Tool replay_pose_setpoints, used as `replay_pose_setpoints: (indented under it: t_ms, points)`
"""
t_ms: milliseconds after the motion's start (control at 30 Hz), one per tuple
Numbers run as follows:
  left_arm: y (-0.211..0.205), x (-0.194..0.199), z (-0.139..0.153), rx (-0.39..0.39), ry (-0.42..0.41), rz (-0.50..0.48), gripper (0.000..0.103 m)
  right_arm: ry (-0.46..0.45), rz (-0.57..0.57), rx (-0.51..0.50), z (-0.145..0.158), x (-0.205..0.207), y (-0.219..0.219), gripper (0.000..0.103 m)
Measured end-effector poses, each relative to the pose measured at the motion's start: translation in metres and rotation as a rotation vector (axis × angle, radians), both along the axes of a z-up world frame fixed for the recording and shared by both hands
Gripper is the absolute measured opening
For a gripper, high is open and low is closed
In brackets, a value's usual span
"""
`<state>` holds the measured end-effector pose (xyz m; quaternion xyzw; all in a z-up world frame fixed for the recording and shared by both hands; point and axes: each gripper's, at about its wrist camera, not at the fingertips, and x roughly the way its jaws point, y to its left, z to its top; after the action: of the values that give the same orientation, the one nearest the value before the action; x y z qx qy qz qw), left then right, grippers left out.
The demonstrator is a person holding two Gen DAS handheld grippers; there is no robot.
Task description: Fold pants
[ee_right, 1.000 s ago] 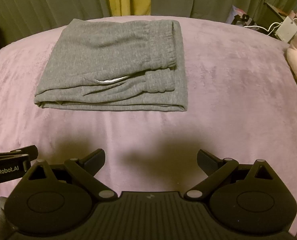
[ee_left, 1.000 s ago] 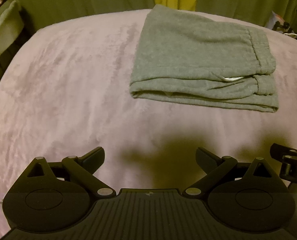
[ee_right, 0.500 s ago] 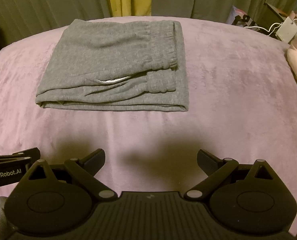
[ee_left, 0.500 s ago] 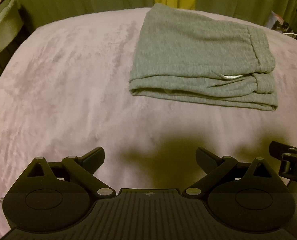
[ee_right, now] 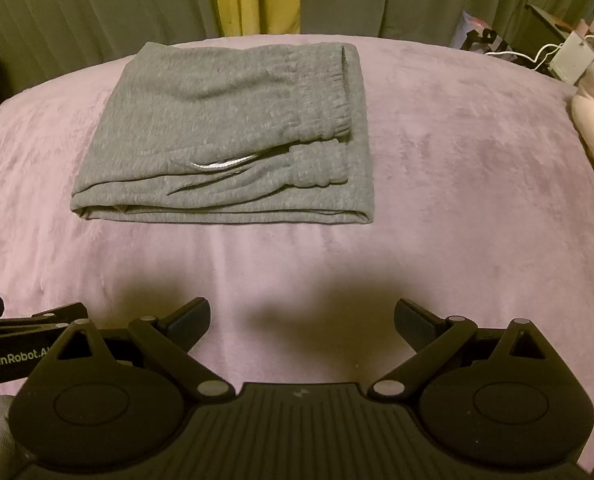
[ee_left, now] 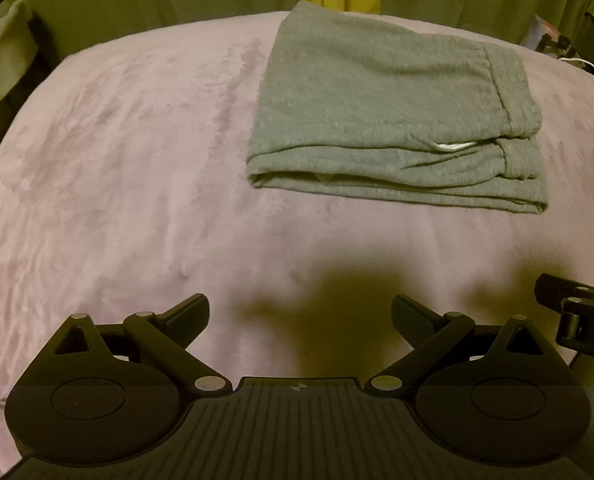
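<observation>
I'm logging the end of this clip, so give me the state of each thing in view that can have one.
pants: folded into a flat stack on the blanket, touched by neither gripper.
drawstring: white end peeking out between the layers.
left gripper: open, empty, short of the pants.
right gripper: open, empty, short of the pants.
blanket: spread flat under the pants.
curtains: drawn shut.
</observation>
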<state>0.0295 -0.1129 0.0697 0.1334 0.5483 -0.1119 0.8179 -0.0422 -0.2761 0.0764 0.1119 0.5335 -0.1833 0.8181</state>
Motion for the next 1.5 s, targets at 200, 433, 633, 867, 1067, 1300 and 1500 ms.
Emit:
replay_pose_setpoints:
  t_ms: [200, 433, 633, 867, 1067, 1300, 1500]
  points:
    - [-0.0013, -0.0002, 0.0003, 0.0, 0.002, 0.0, 0.101, 0.003, -0.002, 0.001, 0.0003, 0.0002, -0.0009, 0.099]
    - [-0.0012, -0.0005, -0.0002, 0.005, -0.007, -0.009, 0.101, 0.006, -0.002, -0.002, -0.0001, 0.0006, -0.0004, 0.099]
    - [-0.0014, -0.0007, 0.0004, 0.004, -0.005, -0.008, 0.101, 0.007, 0.0, -0.006, 0.0011, 0.0009, -0.0003, 0.099]
    - [-0.0011, -0.0012, 0.0012, 0.004, -0.006, -0.01, 0.101, 0.006, 0.003, -0.008, 0.0017, 0.0001, -0.0007, 0.099]
    - [-0.0005, -0.0015, 0.0016, 0.002, -0.007, -0.009, 0.101, 0.006, 0.001, -0.008, 0.0028, 0.0002, -0.0005, 0.099]
    - [-0.0007, -0.0018, 0.0018, 0.002, -0.006, -0.009, 0.101, 0.011, 0.005, -0.006, 0.0039, 0.0012, -0.0008, 0.099]
    - [-0.0011, -0.0016, 0.0036, -0.001, -0.008, -0.011, 0.101, 0.007, -0.001, -0.003, 0.0038, 0.0005, -0.0015, 0.099]
